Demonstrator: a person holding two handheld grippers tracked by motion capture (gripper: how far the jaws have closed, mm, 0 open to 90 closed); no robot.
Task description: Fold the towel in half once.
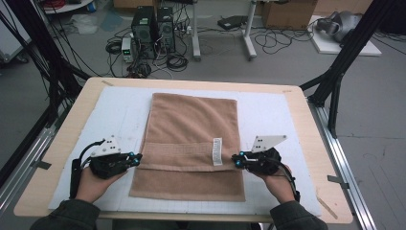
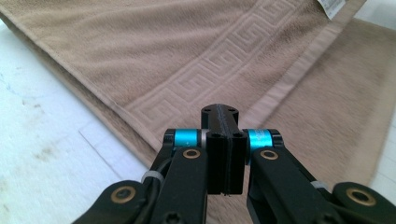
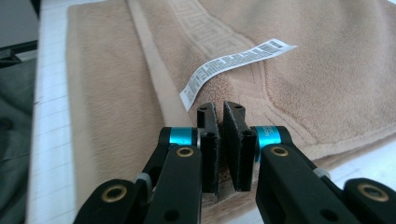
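The soft, limp brown towel [image 1: 191, 143] lies partly folded mid-table, the left gripper [image 1: 135, 158] clenched empty at its nine o'clock edge, the right gripper [image 1: 238, 158] barely parted at three o'clock; folded-edge corners look best for gripping.

A tan terry towel [image 1: 189, 143] lies flat on the middle of the surface, its long sides running from the near edge toward the far edge. One end is folded over the rest, and its hem crosses the towel above the near end. A Greek-key band [image 2: 201, 70] runs along that hem, beside a white care label [image 1: 217, 151].
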